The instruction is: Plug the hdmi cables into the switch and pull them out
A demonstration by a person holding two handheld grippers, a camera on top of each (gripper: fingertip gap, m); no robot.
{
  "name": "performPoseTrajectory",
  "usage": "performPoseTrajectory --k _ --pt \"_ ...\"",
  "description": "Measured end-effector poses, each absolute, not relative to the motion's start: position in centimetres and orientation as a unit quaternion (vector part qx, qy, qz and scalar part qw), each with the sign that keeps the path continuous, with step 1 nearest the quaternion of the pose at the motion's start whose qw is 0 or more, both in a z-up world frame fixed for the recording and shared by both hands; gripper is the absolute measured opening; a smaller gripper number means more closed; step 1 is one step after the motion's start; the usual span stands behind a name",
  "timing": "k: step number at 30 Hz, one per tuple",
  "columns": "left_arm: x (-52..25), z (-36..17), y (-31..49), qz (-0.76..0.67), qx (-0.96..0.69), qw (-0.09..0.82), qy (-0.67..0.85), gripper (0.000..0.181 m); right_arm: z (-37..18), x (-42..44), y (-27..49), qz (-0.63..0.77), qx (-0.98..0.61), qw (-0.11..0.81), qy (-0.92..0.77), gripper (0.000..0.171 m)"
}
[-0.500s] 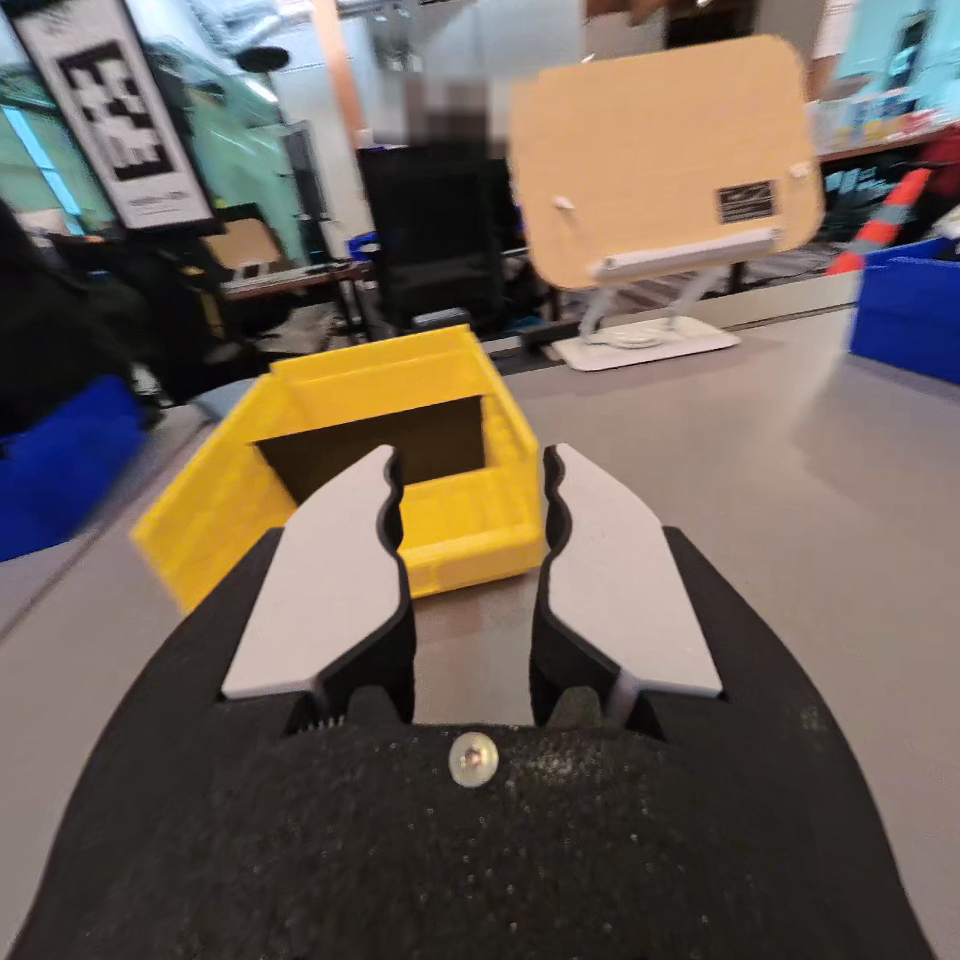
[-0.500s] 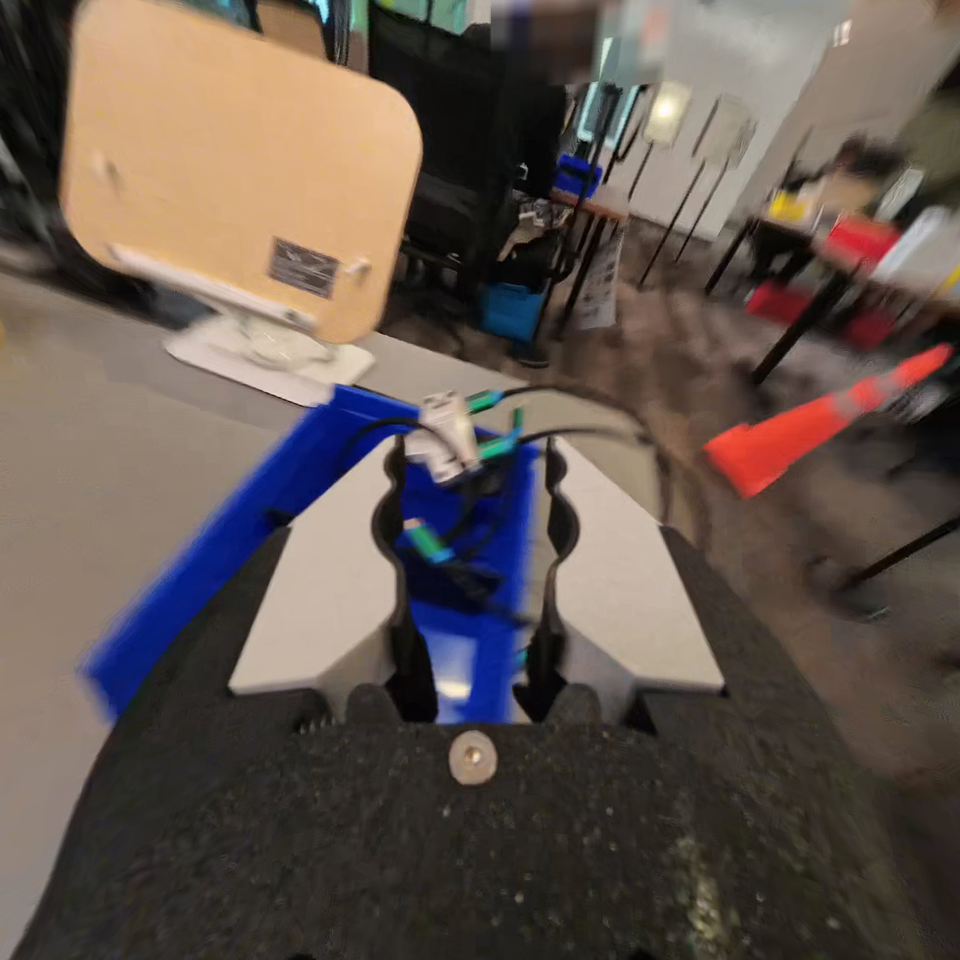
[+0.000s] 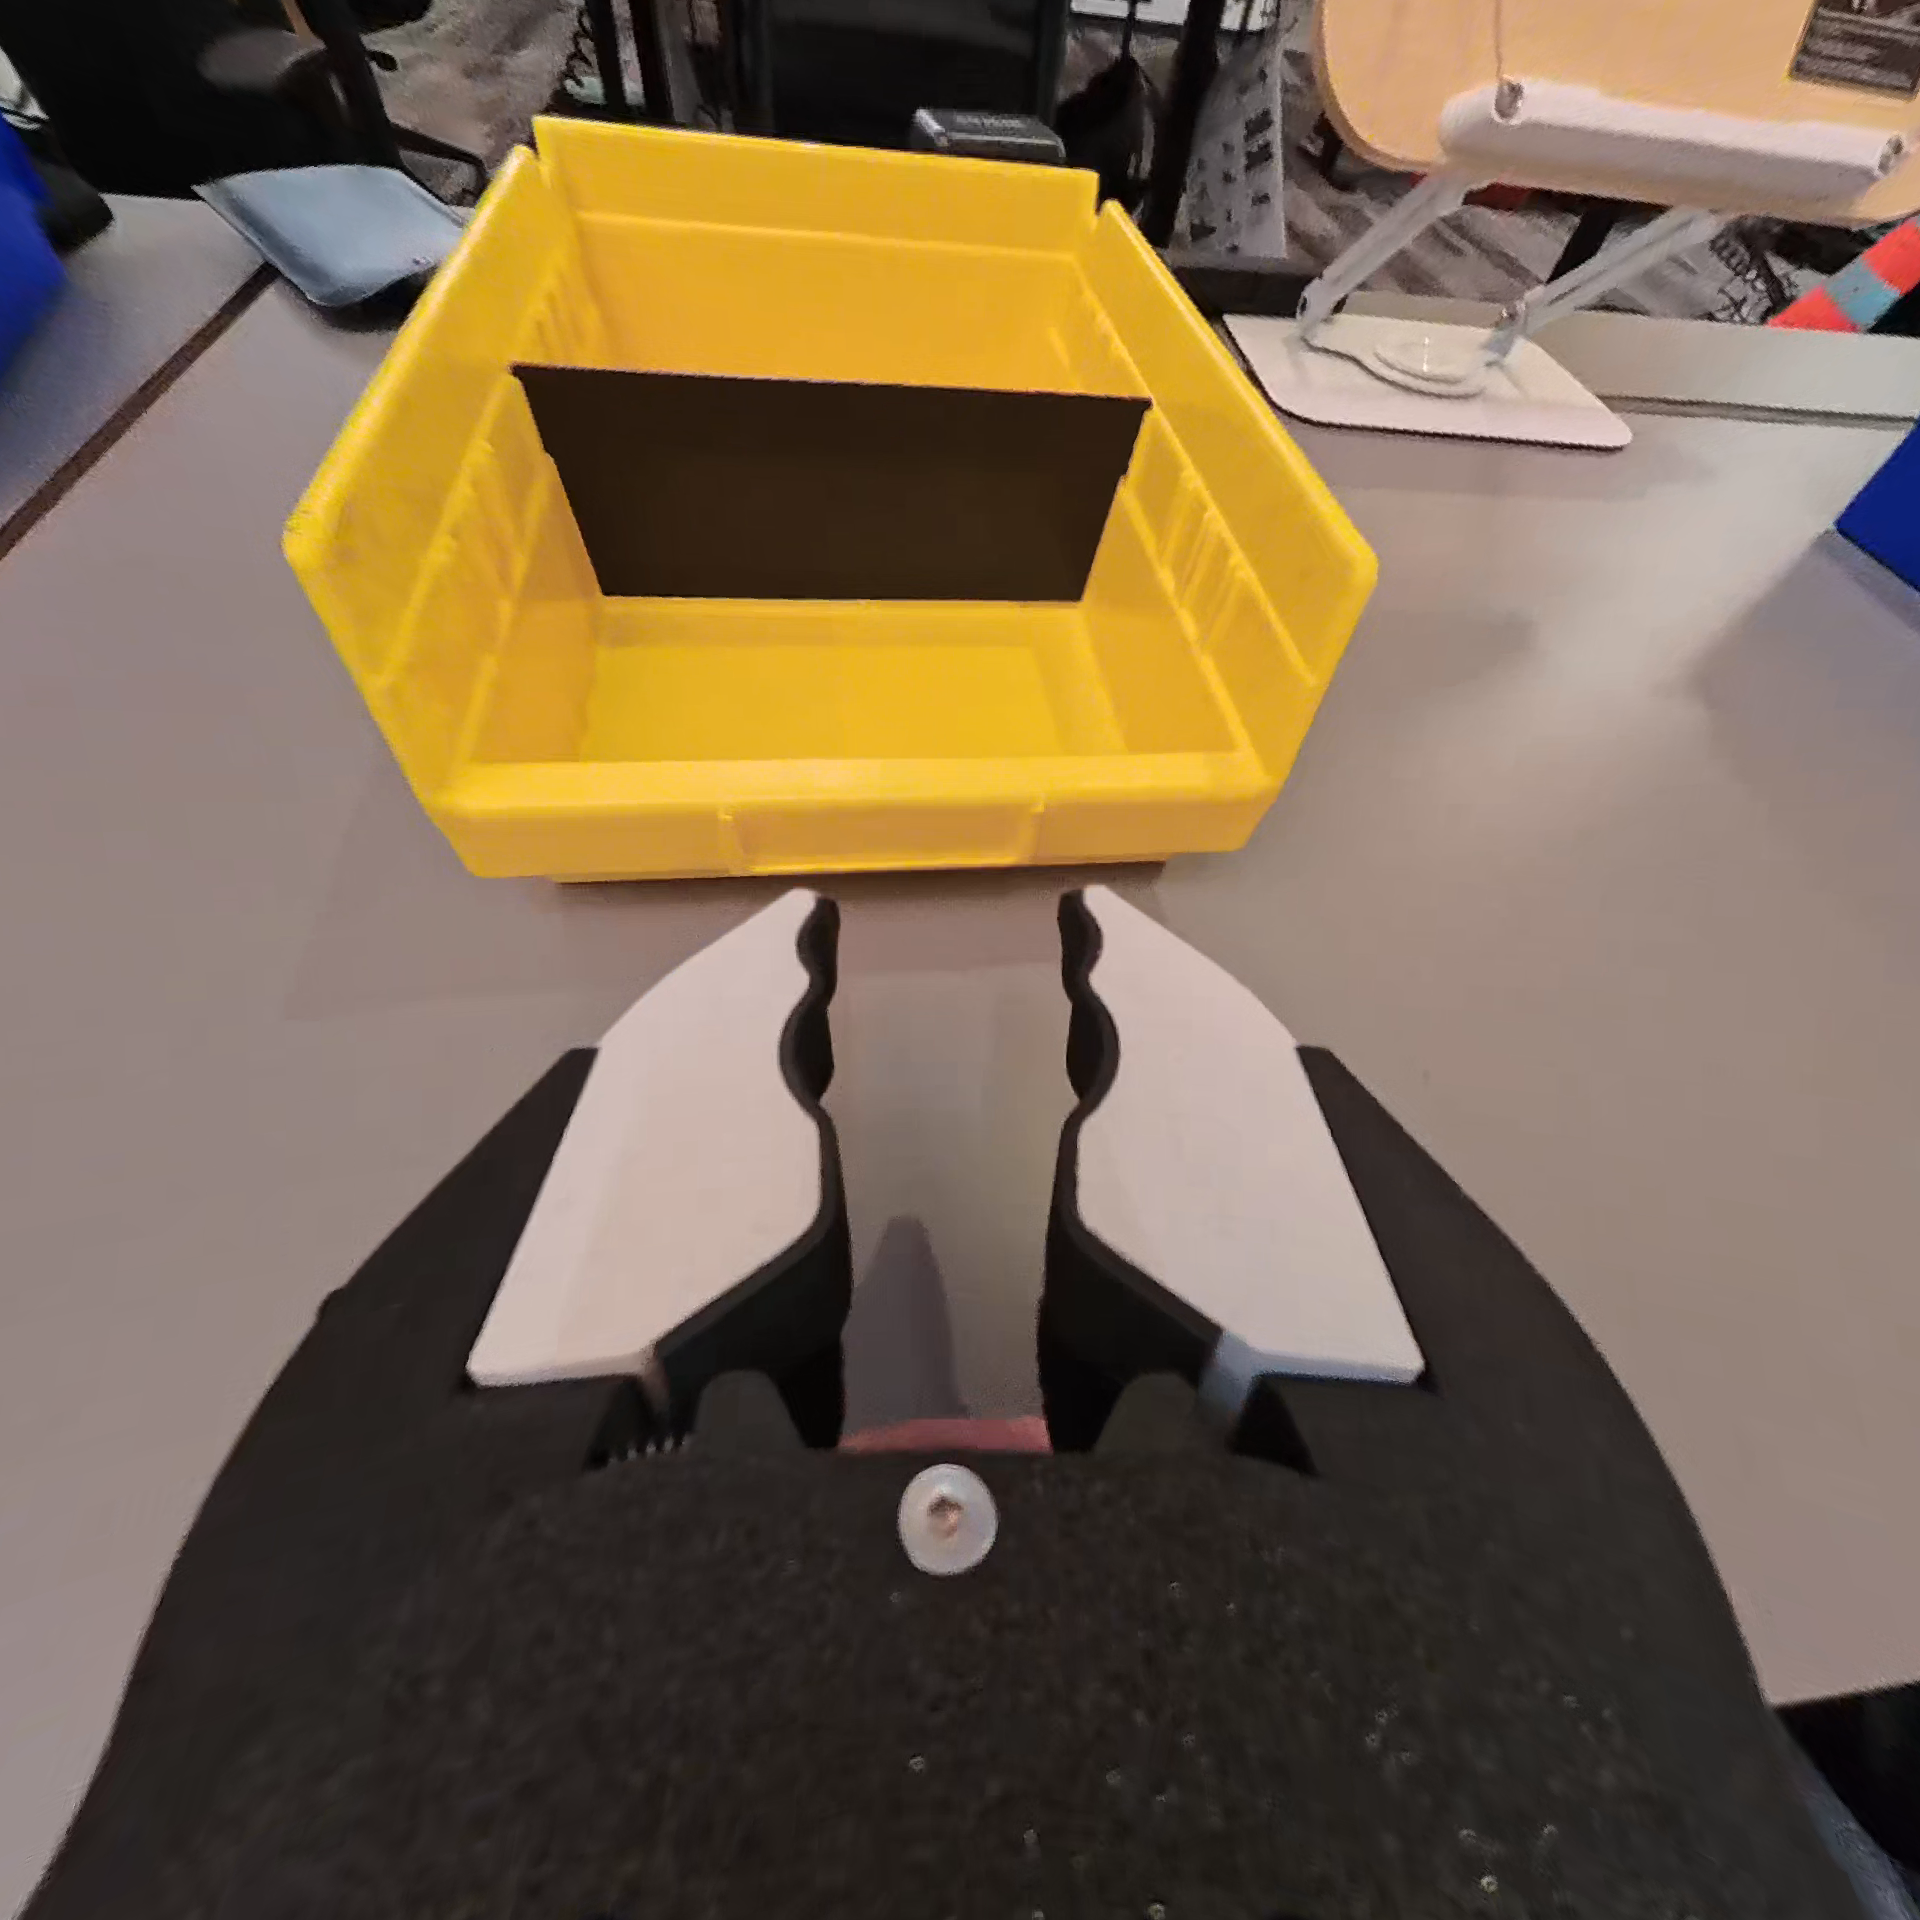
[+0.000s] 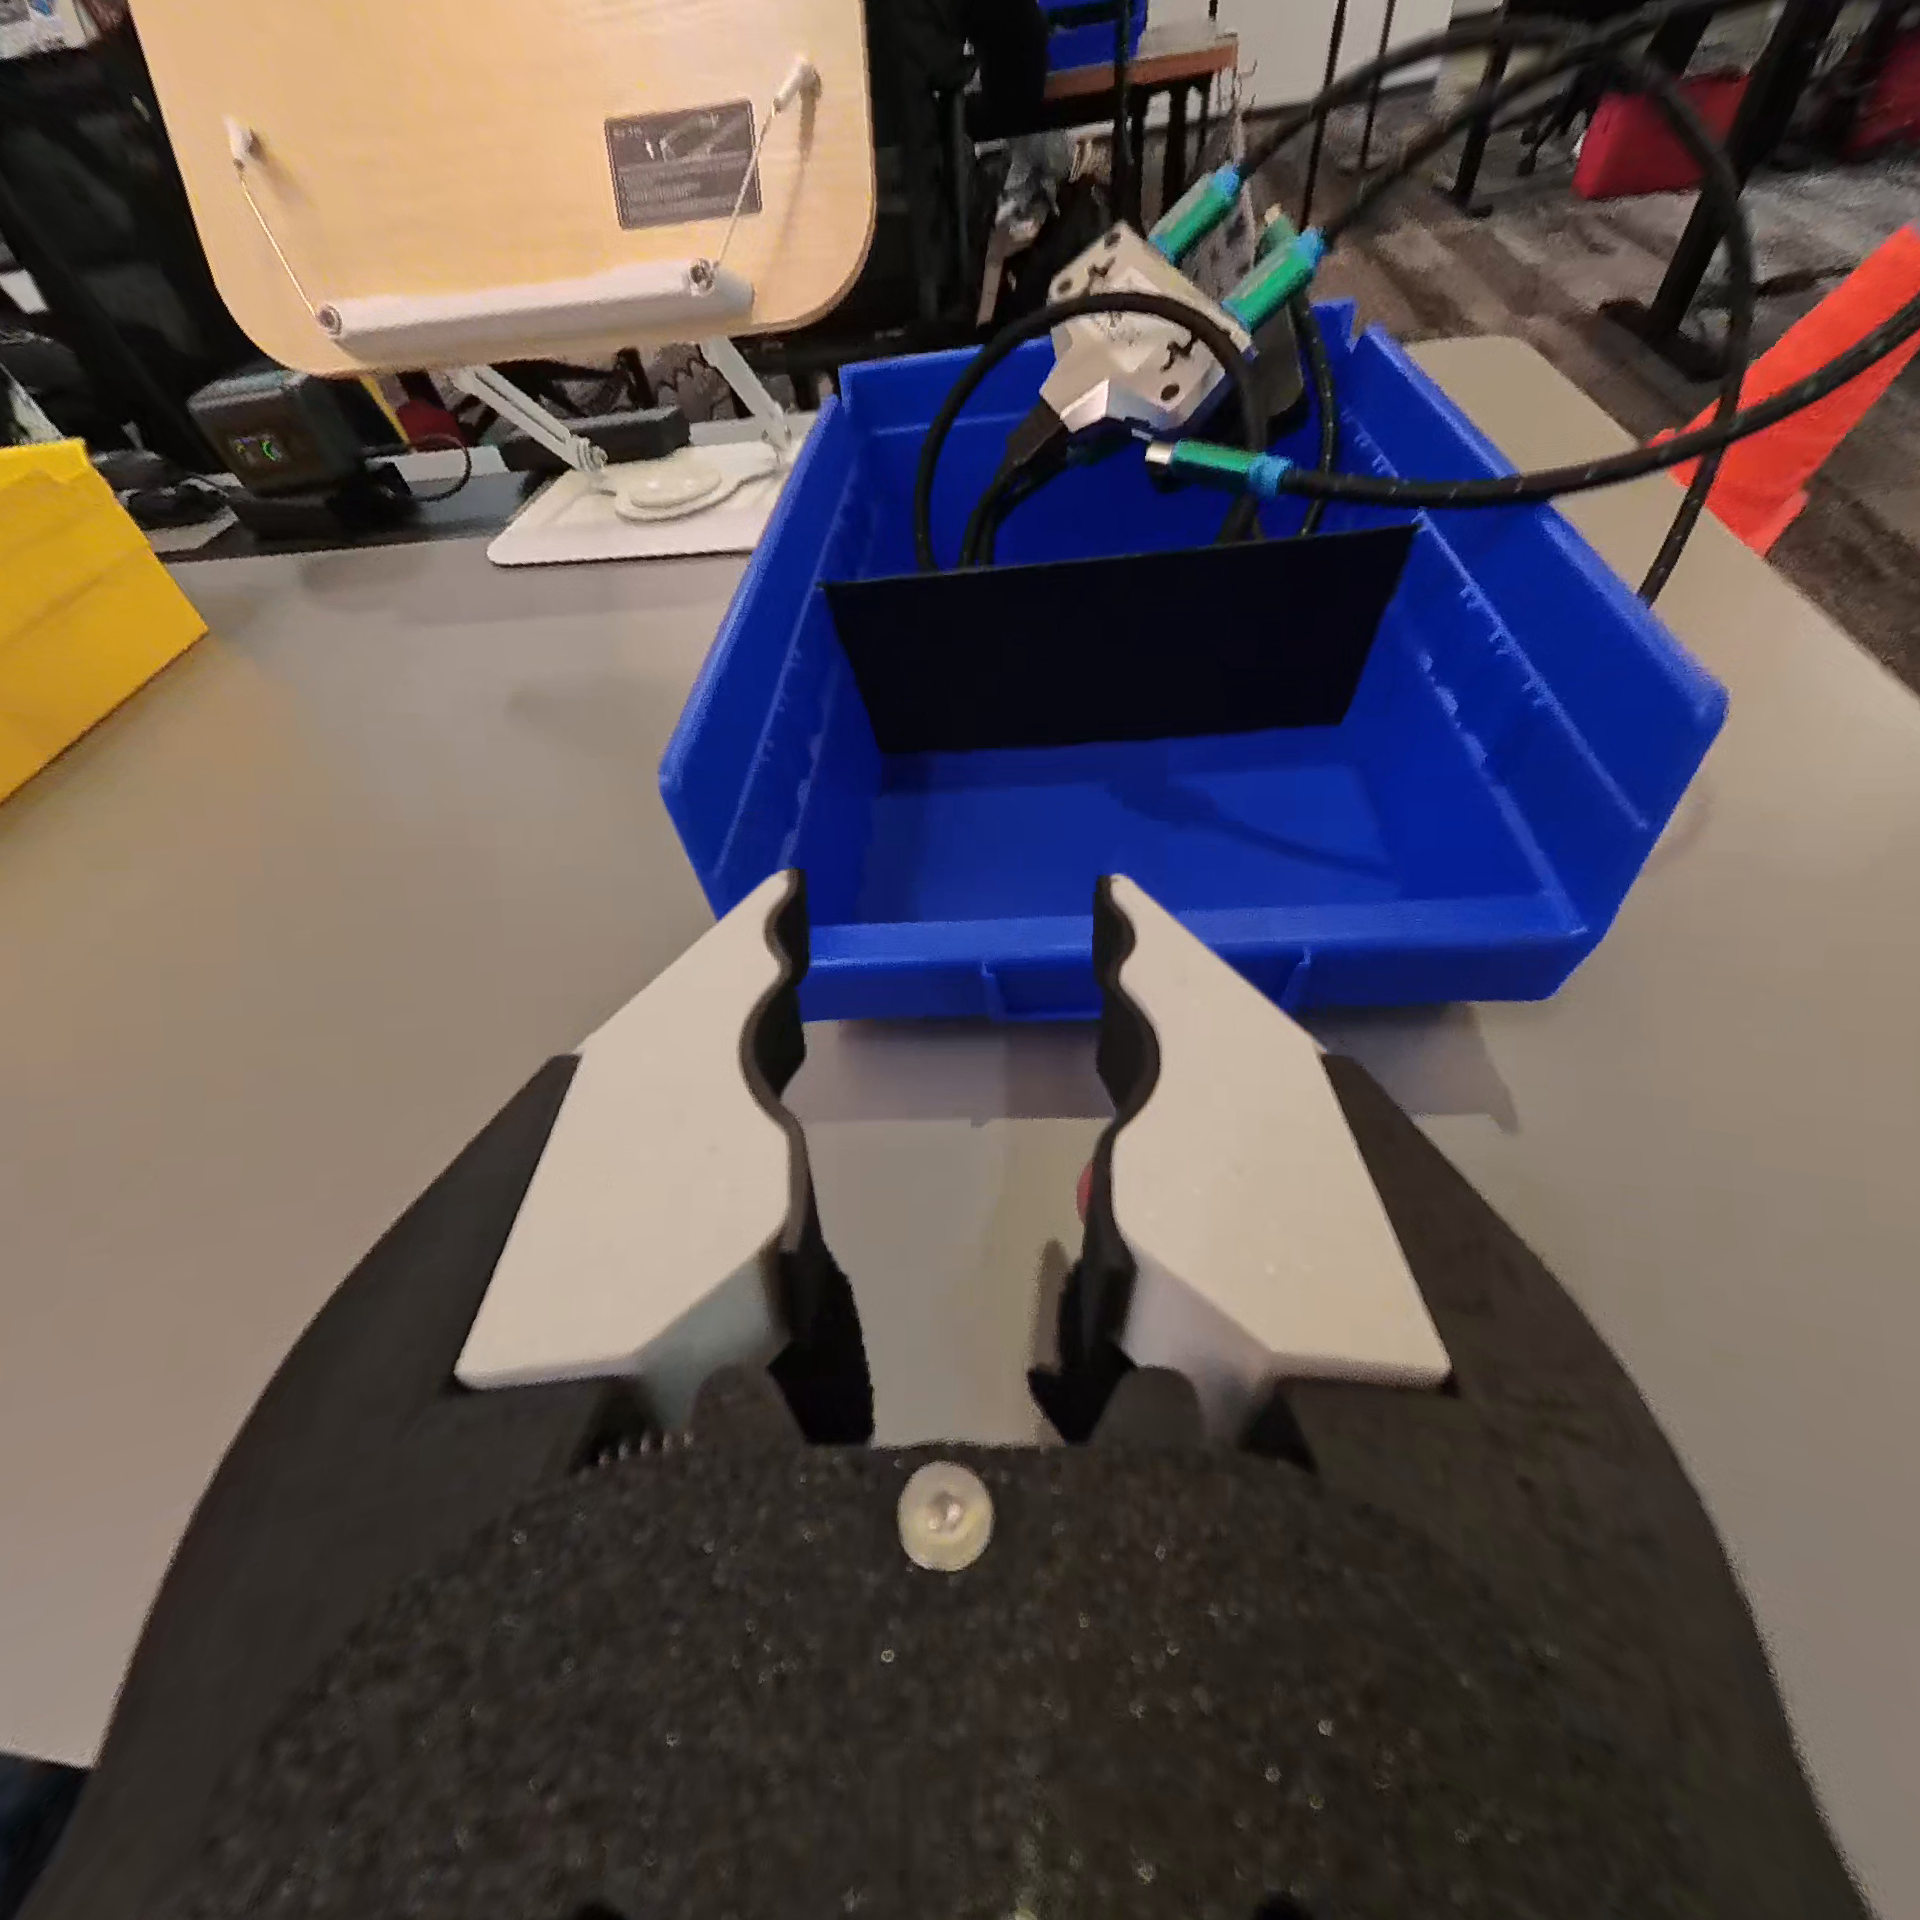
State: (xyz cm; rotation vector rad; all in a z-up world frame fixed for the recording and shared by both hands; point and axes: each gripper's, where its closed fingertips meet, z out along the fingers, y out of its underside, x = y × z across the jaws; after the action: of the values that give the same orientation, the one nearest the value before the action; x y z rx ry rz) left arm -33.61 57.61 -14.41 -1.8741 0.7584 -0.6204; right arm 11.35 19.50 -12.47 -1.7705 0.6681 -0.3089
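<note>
Now both held low over table, left tongs [image 3: 943, 914] agape before yellow bin [image 3: 831, 821], right tongs [image 4: 948, 894] perhaps wider before blue bin [image 4: 1195, 961]

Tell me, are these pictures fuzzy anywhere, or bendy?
Left wrist view: the yellow bin looks sharp, the table shows soft shadows, straight edges bulge. Right wrist view: the blue bin is slightly soft, the background cables blur.

Two divided bins sat on the table [image 4: 416, 831], one [image 3: 831, 821] directly ahead of the left gripper [image 3: 943, 914], the other [image 4: 1195, 966] ahead of the right gripper [image 4: 948, 894]. The switch [image 4: 1138, 353], with cables [image 4: 1558, 478] attached, rested in the right-hand bin's rear compartment, behind the divider [image 4: 1112, 644]. A tilted stand [image 4: 499, 177] stood at the table's far edge, between the bins.
</note>
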Motion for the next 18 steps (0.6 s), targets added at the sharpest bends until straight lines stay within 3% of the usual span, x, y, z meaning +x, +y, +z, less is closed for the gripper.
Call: performPoseTrajectory --k 18 --pt "-32.9 -15.4 57.0 -0.249 -0.779 0.476 0.325 0.045 -14.3 13.9 18.1 -0.126 -0.757 0.565 0.302 0.053"
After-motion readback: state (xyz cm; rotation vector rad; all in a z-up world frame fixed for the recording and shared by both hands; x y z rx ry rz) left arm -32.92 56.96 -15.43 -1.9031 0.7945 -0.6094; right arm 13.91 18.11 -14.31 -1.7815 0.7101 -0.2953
